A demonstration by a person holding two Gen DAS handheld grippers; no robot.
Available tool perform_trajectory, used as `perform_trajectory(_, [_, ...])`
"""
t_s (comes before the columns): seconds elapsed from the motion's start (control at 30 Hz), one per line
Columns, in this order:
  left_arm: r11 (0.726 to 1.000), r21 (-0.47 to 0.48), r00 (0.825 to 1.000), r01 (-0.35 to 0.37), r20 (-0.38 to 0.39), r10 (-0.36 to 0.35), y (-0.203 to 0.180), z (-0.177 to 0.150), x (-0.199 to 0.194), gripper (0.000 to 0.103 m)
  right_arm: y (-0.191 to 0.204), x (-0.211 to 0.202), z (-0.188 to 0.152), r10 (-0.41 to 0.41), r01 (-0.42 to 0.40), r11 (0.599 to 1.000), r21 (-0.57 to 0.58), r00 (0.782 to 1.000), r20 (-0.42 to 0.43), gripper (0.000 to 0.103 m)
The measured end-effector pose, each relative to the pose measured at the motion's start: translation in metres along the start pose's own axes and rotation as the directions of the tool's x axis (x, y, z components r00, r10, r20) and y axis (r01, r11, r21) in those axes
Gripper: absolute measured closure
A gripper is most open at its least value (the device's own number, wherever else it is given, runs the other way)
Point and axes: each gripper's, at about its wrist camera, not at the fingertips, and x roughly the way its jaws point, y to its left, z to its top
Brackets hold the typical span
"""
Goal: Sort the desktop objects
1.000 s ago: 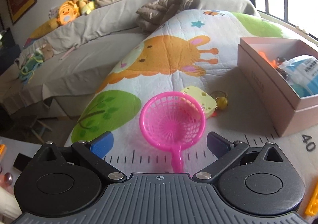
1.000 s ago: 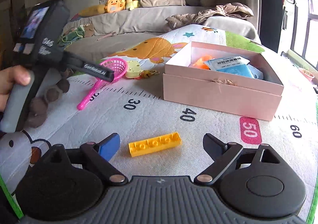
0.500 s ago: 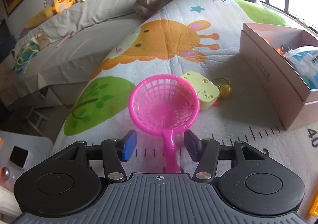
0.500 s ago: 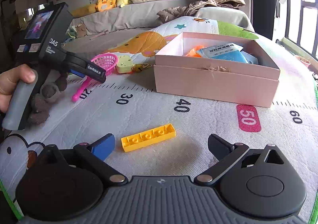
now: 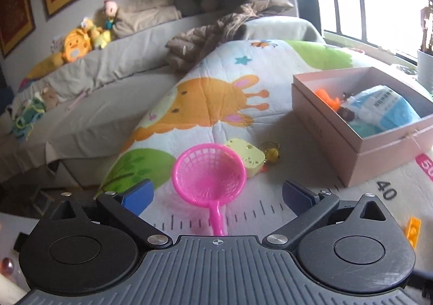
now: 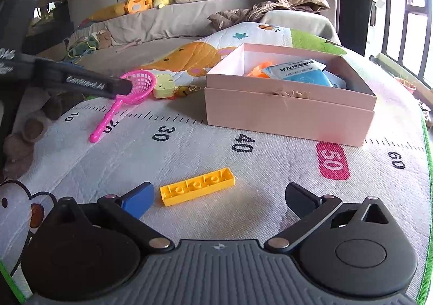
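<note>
A pink toy net [image 5: 209, 172] lies on the play mat with its handle running toward me between the jaws of my left gripper [image 5: 216, 192]. Those jaws are opening, stand wide and touch nothing. In the right wrist view the net [image 6: 138, 85] sits at the left, with one of the left gripper's fingers [image 6: 116, 85] just above its hoop. A yellow brick [image 6: 197, 190] lies flat on the mat just ahead of my right gripper [image 6: 219, 196], whose jaws are opening and wide, with the brick clear of both pads.
An open pink box [image 6: 286, 112] holding a blue packet and an orange toy stands at the right. A pale yellow block [image 5: 247, 160] and a small bell keychain [image 5: 272, 153] lie behind the net. A bed with plush toys runs along the back.
The left jaws closed in around the net's handle, then spread wide again, and the left gripper drew back a little. The right jaws widened slightly; net and brick stay on the mat.
</note>
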Motion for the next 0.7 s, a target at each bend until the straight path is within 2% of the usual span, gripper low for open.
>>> perform_trajectory(0.17, [0.996, 0.001, 0.992, -0.092, -0.085, 0.092, -0.001, 0.011, 0.059, 0.000, -0.001, 0.000, -0.001, -0.005, 0.005, 1.000, 0.005, 1.000, 0.001, 0.000])
perform_trajectory(0.23, [0.995, -0.003, 0.988, -0.099, -0.123, 0.098, 0.004, 0.011, 0.075, 0.000, -0.002, 0.000, 0.000, 0.000, 0.000, 1.000, 0.013, 1.000, -0.003, 0.000])
perform_trajectory(0.37, [0.998, -0.051, 0.988, -0.029, -0.152, 0.021, 0.018, 0.010, 0.086, 0.000, -0.006, 0.002, 0.000, 0.012, -0.012, 0.999, 0.035, 1.000, -0.019, 0.000])
perform_trajectory(0.43, [0.996, -0.082, 0.988, 0.021, -0.150, -0.034, 0.026, 0.010, 0.085, 0.014, -0.006, 0.004, 0.001, 0.015, -0.013, 0.999, 0.041, 0.999, -0.028, 0.000])
perform_trajectory(0.5, [0.992, -0.112, 0.988, 0.053, -0.141, -0.068, 0.031, 0.009, 0.084, 0.015, -0.006, 0.005, 0.001, 0.015, -0.013, 0.999, 0.042, 0.999, -0.035, 0.000])
perform_trajectory(0.7, [0.993, -0.082, 0.988, 0.085, -0.124, -0.095, 0.030, 0.001, 0.067, 0.015, -0.008, 0.006, 0.001, 0.021, -0.019, 0.999, 0.048, 0.999, -0.043, 0.000])
